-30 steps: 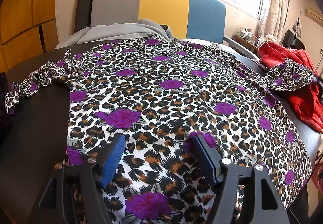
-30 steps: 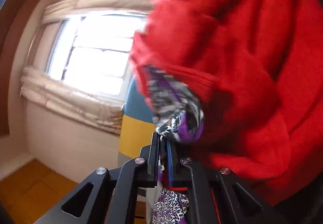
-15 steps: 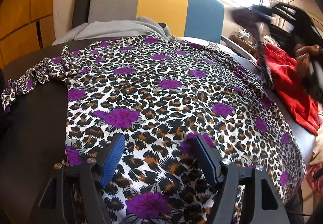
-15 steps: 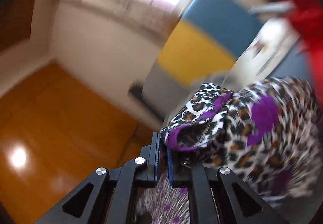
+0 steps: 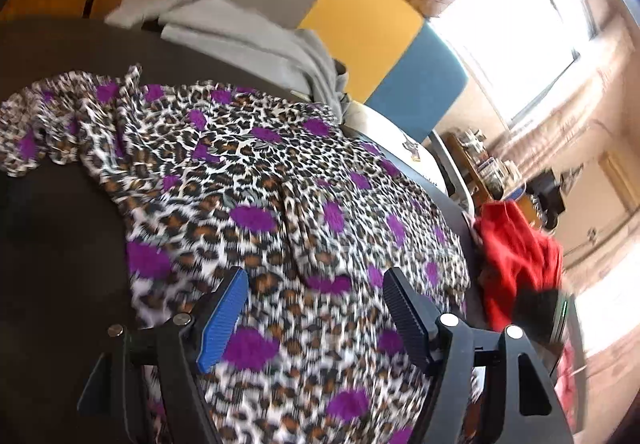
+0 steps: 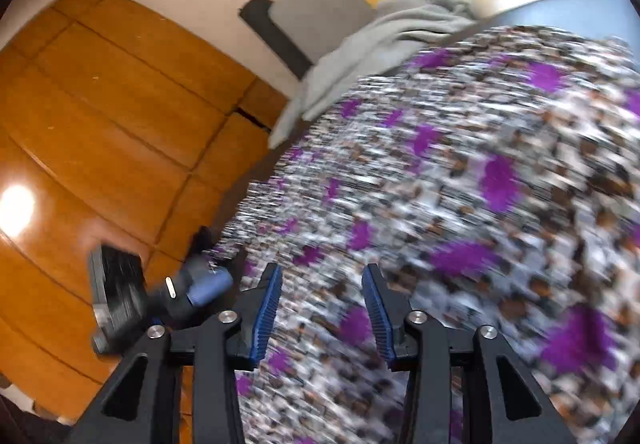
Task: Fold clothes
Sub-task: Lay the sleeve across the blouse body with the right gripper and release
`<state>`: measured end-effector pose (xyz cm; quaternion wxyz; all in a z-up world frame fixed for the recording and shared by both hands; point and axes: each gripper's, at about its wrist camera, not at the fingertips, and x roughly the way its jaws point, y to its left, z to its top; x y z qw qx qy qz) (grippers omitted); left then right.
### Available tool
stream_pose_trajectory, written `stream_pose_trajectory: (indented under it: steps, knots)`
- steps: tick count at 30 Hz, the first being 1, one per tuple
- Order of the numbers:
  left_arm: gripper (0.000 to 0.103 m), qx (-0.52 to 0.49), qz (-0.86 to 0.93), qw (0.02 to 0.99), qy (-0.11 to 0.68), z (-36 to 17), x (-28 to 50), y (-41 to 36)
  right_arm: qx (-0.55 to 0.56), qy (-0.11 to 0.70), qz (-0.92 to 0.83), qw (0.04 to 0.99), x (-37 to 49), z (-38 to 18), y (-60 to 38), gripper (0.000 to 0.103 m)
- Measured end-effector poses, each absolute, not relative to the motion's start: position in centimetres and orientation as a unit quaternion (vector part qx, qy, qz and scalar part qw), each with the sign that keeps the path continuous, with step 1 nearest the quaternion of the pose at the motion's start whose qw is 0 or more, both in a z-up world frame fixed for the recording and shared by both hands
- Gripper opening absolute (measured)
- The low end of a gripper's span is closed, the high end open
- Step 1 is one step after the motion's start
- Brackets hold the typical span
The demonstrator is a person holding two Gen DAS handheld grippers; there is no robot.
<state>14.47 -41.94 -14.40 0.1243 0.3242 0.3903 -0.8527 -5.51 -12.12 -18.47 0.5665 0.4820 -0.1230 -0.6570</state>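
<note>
A: Leopard-print top (image 5: 256, 180) with purple flowers lies spread across the dark table (image 5: 52, 244), one sleeve bunched out at the far left edge, another fold of it lying down the middle.

B: And the left gripper (image 5: 316, 296)?

A: Jaws wide apart, hanging just over the near part of the top, nothing between the pads. The view is tilted and a bit blurred.

B: Right gripper (image 6: 322, 308)?

A: Its jaws have just been opening. They stand partly apart above the print, and no cloth is pinched between the blue pads (image 6: 268, 316). That picture is heavily smeared, so whether the tips brush the fabric, I cannot tell.

B: What else is on the table?

A: A grey garment (image 5: 256, 40) heaped at the far end, touching the top's far edge, in front of a grey, yellow and blue chair back (image 5: 360, 20). A red garment (image 5: 516, 256) sits off the right side, just beside the top's hem.

B: Behind all that?

A: Bright window (image 5: 516, 32) with curtains, and wooden panelling (image 6: 100, 116) in the right wrist view.
</note>
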Motion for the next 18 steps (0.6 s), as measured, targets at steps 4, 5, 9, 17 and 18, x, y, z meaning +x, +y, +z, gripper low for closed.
stream_pose_trajectory:
  steps: [4,5,9,17,18]
  knots:
    - [0.071,0.334,-0.841,0.123,0.408,-14.7,10.9,-43.8,0.481,-0.141,-0.668,0.550,-6.6,-20.3,-11.2,0.045]
    - [0.071,0.336,-0.841,0.120,0.406,-14.8,10.1,-44.1,0.479,-0.152,-0.667,0.550,-6.9,-20.4,-11.1,0.045]
    - [0.071,0.359,-0.832,0.115,0.408,-15.8,6.7,-45.4,0.472,-0.147,-0.671,0.553,-7.2,-20.7,-11.2,0.046]
    - [0.071,0.382,-0.821,0.113,0.409,-17.5,3.8,-45.9,0.465,-0.148,-0.666,0.564,-7.7,-21.1,-11.5,0.049]
    - [0.071,0.386,-0.823,0.109,0.404,-17.5,3.6,-45.6,0.465,-0.148,-0.665,0.565,-7.7,-21.0,-11.5,0.049]
